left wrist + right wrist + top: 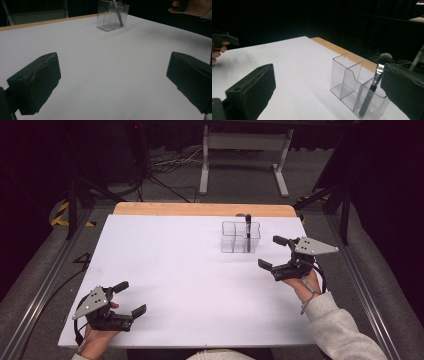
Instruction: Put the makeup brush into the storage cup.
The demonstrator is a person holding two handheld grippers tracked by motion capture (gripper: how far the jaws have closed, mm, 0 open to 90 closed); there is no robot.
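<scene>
Brush (pixel 373 87) upright in clear organizer's (pixel 345 80) end compartment, bristles plain in right gripper view; left tongs (pixel 131 298), right tongs (pixel 272 252) gape empty.

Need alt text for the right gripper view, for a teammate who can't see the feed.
A makeup brush stands tilted, bristles up, in the nearest compartment of a clear organizer on a white table. The right gripper has open jaws framing the scene with nothing between them.
</scene>
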